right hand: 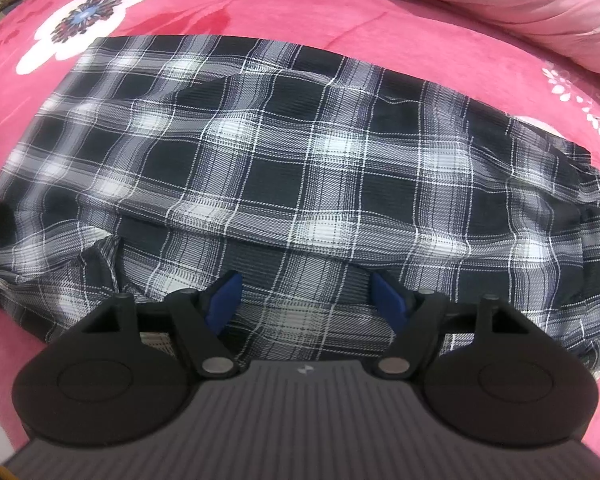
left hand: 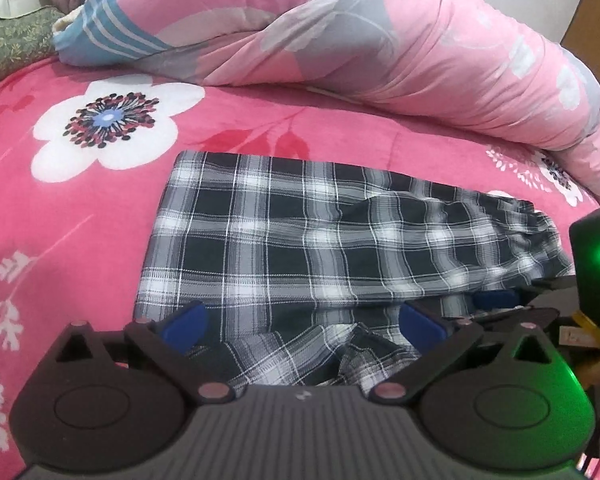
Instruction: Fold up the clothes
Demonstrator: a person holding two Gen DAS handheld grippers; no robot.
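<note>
A black, grey and white plaid garment (left hand: 300, 240) lies folded into a rough rectangle on a pink floral bedspread (left hand: 80, 220). My left gripper (left hand: 304, 324) hovers over its near edge, open, blue pads wide apart with rumpled plaid cloth below them. At the right edge of the left wrist view the other gripper's body with a green light (left hand: 598, 256) shows. In the right wrist view the same plaid garment (right hand: 300, 160) fills the frame, and my right gripper (right hand: 306, 300) is open above its near folded edge, nothing pinched between the pads.
A rolled pink and grey quilt (left hand: 380, 40) lies along the far side of the bed. A blue striped cloth (left hand: 112, 28) and a green patterned pillow (left hand: 8, 40) sit at the far left. A wooden piece of furniture (left hand: 596, 12) stands at the far right.
</note>
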